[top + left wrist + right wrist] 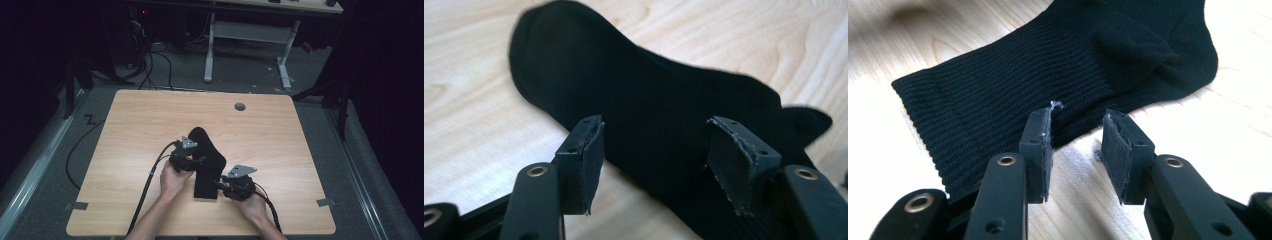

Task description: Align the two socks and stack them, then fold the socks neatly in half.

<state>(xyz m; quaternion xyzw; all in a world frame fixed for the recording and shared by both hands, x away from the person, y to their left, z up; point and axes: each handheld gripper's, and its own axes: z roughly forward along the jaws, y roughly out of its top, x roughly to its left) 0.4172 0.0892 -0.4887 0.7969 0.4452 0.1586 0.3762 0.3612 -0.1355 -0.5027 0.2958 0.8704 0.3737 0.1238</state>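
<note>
A black sock point(207, 160) lies flat on the wooden table point(150, 120), toe toward the far side and ribbed cuff toward the near edge. My left gripper point(199, 161) reaches in from the sock's left side. In the left gripper view its jaws point(663, 150) stand open, with the foot of the sock point(649, 95) lying under and past them. My right gripper point(220, 186) sits at the right side of the cuff. In the right gripper view it point(1078, 150) is open at the edge of the ribbed cuff point(998, 95), with bare wood between the pads.
A round grey grommet point(240, 106) sits near the table's far edge. Tape marks lie at the near left point(76, 206) and near right point(326, 202) corners. A white desk frame point(209, 50) and cables stand on the floor beyond the table.
</note>
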